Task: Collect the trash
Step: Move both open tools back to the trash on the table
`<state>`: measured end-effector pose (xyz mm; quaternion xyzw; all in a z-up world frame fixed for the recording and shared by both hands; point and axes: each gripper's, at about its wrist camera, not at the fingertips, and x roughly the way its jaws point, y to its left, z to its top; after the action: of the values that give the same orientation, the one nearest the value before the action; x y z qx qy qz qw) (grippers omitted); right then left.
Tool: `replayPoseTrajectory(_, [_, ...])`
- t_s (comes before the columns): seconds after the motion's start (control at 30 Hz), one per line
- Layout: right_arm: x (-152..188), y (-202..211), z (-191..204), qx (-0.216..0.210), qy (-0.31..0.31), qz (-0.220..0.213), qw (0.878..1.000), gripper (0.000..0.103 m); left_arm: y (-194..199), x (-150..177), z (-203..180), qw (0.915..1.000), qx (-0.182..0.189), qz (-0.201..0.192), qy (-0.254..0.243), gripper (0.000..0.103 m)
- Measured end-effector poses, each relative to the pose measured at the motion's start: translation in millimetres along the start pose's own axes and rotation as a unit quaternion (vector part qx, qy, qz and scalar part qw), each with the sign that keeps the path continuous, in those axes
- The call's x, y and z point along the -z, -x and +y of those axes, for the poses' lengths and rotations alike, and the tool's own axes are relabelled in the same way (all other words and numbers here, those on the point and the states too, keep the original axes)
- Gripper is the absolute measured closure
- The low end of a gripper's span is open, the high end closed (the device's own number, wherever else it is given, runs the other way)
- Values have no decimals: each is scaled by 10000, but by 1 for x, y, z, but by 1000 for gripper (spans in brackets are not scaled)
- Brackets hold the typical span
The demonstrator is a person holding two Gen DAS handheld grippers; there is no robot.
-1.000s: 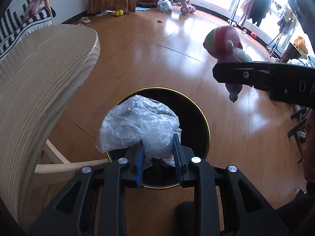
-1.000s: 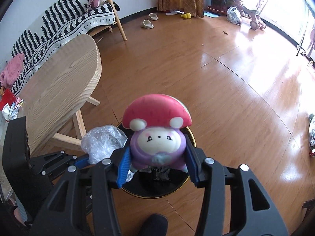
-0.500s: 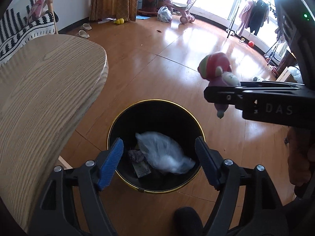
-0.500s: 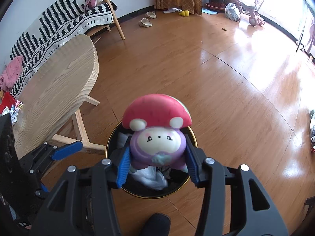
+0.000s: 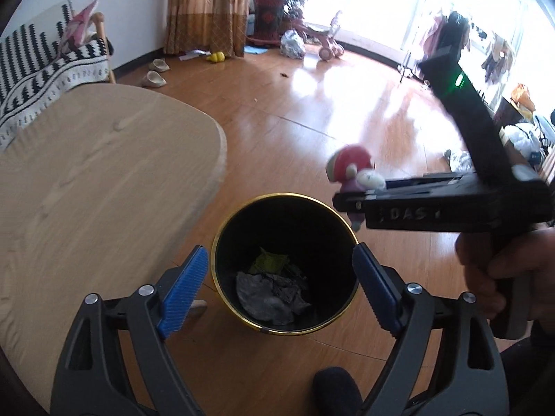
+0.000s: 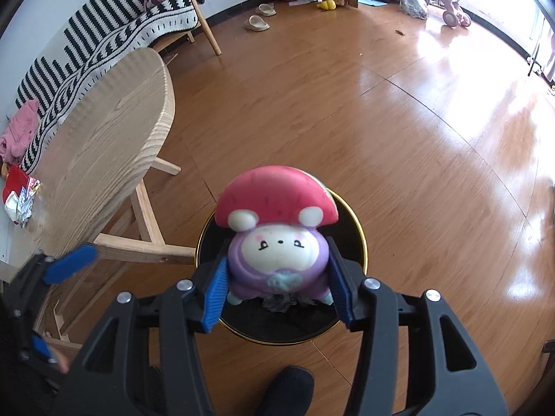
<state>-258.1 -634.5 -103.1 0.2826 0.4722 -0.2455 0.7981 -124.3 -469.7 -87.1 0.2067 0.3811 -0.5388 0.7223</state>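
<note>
A black bin with a gold rim (image 5: 222,242) stands on the wood floor; it also shows in the right wrist view (image 6: 360,228). The crumpled clear plastic bag (image 5: 263,298) lies inside it on other litter. My left gripper (image 5: 281,289) is open and empty, above the bin's near edge. My right gripper (image 6: 277,287) is shut on a mushroom-cap toy (image 6: 277,232), purple with a red cap, held above the bin. In the left wrist view the toy (image 5: 353,170) hangs over the bin's right rim.
A round light-wood table (image 5: 86,190) stands left of the bin, with foil wrappers (image 6: 20,201) on its far side. A striped sofa (image 6: 104,34) is against the wall. Slippers (image 6: 258,22), a bag and a toy trike lie on the far floor.
My left gripper opened and the plastic bag dropped into the bin. The left gripper then rose and drew back. The right gripper kept holding the toy over the bin.
</note>
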Motion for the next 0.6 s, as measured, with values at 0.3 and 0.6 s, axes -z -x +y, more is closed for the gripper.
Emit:
replayPoseTrajectory(0.3, [-12,3,34,5,99,-156,9998,24,52,6,54,9978,-316,-360,451,15])
replayPoseTrajectory(0.6, [-27,16,143,-551,677,-500,9949,24,116,32,127,9855,-1237,-613,985,11])
